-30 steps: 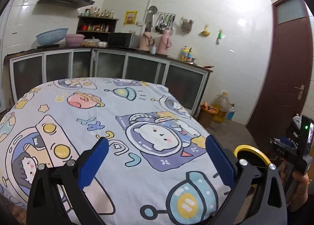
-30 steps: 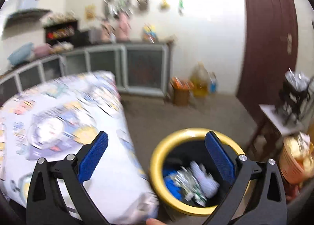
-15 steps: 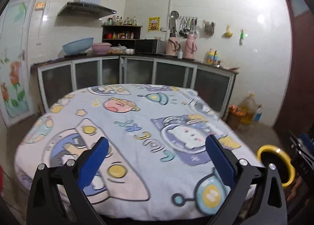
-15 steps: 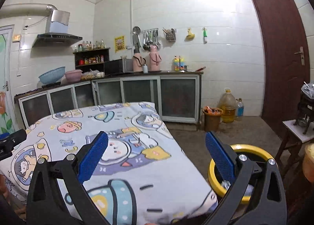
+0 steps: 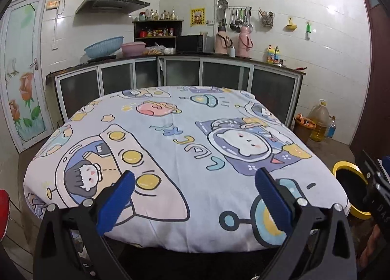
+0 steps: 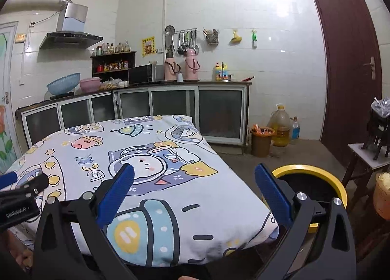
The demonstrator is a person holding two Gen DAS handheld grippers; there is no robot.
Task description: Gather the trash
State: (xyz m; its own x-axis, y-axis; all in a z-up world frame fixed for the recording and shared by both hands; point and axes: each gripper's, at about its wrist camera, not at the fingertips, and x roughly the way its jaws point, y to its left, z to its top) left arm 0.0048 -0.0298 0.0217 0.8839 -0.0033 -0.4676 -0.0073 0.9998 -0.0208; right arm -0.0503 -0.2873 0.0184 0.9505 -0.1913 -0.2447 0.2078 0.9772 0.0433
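Left gripper (image 5: 195, 197): blue-padded jaws wide apart, nothing held, hovering above near edge of the table w/ cartoon-astronaut printed cloth (image 5: 175, 138). Right gripper (image 6: 193, 194): jaws equally wide, nothing held, over the table's right front corner. Round black trash bin w/ yellow rim (image 6: 314, 170) stands on the floor just beside that corner, partly behind the right finger; contents can't be made out. Further back: small brown waste basket (image 6: 260, 141) near the glass-front counter cabinets (image 6: 170, 102).
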